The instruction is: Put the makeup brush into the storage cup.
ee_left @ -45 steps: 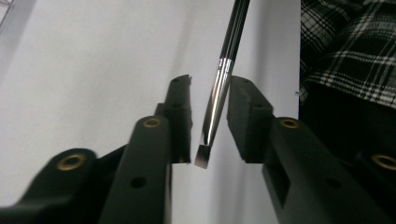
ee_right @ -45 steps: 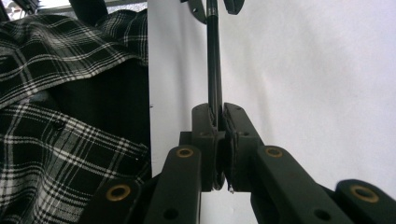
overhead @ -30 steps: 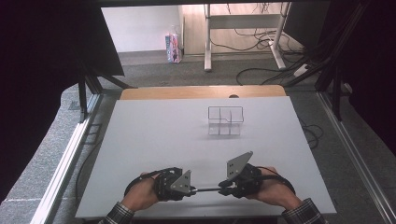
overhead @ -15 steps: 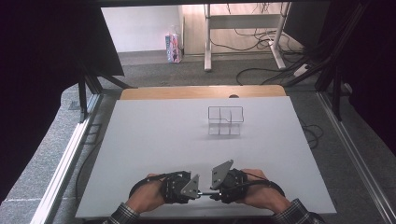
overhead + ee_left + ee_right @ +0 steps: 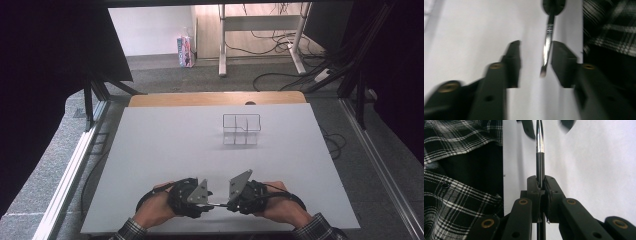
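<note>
Across the middle of the high view, the white counter (image 5: 165, 150) is stretching from the person's edge to a strip of bare wood at the far side, with grey floor and trailing cables lying beyond it. Toward the far right part of the counter, a clear divided organiser box (image 5: 241, 129) is standing upright, well apart from both hands. At the near edge, two forearms in checked sleeves (image 5: 320, 231) are coming in from the bottom, each hand wrapping a black tool, and the two tools are facing each other close together.

The right tool (image 5: 541, 185) is clamping its jaws tight on the dark handle end of a screwdriver (image 5: 539, 142), whose bright metal shaft is running straight out toward the other hand, level above the counter. The left tool (image 5: 535, 60) is holding its jaws wide apart, gripping nothing; in the left gripper view the flat tip of the screwdriver is sitting inside that gap, nearer the jaw on the right of that view and seemingly not touching either one, though the view is blurred. In the high view the thin shaft is bridging the short space between the two tools.
</note>
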The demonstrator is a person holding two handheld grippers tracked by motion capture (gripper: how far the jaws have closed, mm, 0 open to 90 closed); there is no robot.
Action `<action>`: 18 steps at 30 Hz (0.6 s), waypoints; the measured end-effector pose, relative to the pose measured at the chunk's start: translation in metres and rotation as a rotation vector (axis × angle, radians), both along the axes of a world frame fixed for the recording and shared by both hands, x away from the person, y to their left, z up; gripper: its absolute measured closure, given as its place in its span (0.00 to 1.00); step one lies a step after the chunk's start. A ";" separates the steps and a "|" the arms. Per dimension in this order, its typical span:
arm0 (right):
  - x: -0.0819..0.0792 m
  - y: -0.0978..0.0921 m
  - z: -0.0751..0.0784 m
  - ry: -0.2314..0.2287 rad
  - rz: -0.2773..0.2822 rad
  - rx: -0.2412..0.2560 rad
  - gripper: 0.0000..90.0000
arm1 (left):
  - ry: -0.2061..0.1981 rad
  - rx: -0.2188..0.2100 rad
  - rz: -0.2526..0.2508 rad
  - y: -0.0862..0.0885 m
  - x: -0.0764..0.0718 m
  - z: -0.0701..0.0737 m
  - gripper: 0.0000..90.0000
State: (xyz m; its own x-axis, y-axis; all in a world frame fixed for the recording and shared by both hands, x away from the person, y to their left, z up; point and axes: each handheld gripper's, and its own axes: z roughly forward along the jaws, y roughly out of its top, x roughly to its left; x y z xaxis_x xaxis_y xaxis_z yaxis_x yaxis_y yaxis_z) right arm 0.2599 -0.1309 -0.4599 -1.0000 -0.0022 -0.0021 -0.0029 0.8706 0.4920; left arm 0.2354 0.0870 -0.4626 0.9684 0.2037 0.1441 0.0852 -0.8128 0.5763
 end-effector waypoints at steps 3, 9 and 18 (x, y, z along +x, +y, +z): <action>0.002 -0.004 0.002 0.005 -0.041 0.018 0.93 | -0.005 -0.037 0.060 0.009 0.002 0.001 0.44; 0.011 -0.018 0.008 0.031 -0.160 0.082 0.93 | 0.012 -0.124 0.201 0.032 0.007 0.003 0.22; 0.025 -0.040 0.018 0.042 -0.329 0.220 0.93 | 0.046 -0.211 0.347 0.057 0.007 -0.002 0.04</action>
State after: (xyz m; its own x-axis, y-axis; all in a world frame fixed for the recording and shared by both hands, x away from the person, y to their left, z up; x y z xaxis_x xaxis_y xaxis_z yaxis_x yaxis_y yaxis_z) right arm 0.2850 -0.1710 -0.4421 -0.9463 0.3145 0.0744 0.2830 0.6951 0.6609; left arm 0.2428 0.1444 -0.4649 0.8413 0.5401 0.0228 0.3631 -0.5958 0.7164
